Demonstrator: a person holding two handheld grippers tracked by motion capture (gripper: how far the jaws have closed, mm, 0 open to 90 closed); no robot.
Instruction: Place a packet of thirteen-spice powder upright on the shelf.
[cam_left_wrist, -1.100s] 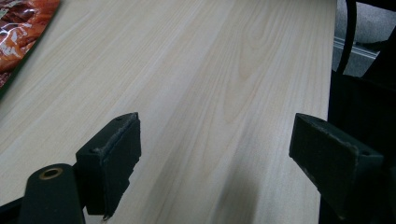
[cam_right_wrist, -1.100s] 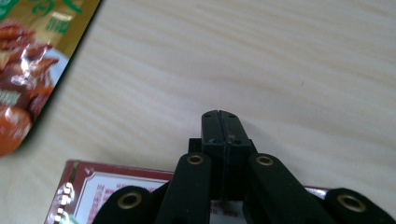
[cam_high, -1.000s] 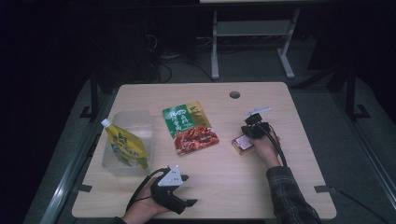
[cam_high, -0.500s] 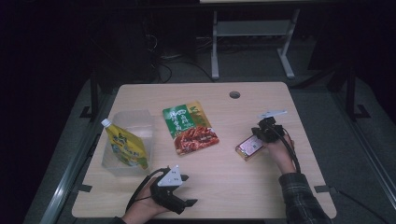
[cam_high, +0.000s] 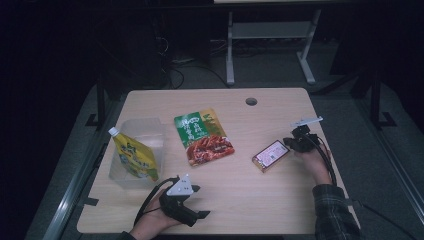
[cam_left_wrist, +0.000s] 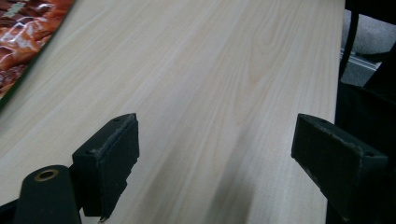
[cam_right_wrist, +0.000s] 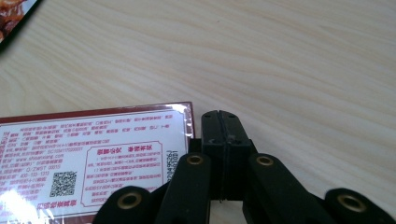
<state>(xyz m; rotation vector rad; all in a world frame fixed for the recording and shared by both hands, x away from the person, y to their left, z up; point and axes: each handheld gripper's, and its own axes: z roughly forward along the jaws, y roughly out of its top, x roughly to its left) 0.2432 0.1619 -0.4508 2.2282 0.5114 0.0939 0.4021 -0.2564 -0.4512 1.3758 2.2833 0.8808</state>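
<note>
A flat red-bordered packet (cam_high: 270, 155) with white printed text lies on the right half of the wooden table (cam_high: 280, 210). My right gripper (cam_high: 294, 142) sits at its right end. In the right gripper view the jaws (cam_right_wrist: 219, 125) are pressed together with nothing between them, right beside the packet's corner (cam_right_wrist: 93, 154); I cannot tell whether they touch it. My left gripper (cam_high: 201, 202) rests near the front edge. Its jaws (cam_left_wrist: 217, 135) stand wide apart over bare wood.
A green and red snack bag (cam_high: 203, 136) lies flat at the table's middle. A clear plastic tub (cam_high: 142, 131) at the left holds a yellow-green spout pouch (cam_high: 134, 157). A cable hole (cam_high: 251, 101) is near the back edge. Dark floor and a white stand lie beyond.
My right hand has moved to the right, and the packet has shifted right with it and turned to lie more slanted. The left gripper has stayed put.
</note>
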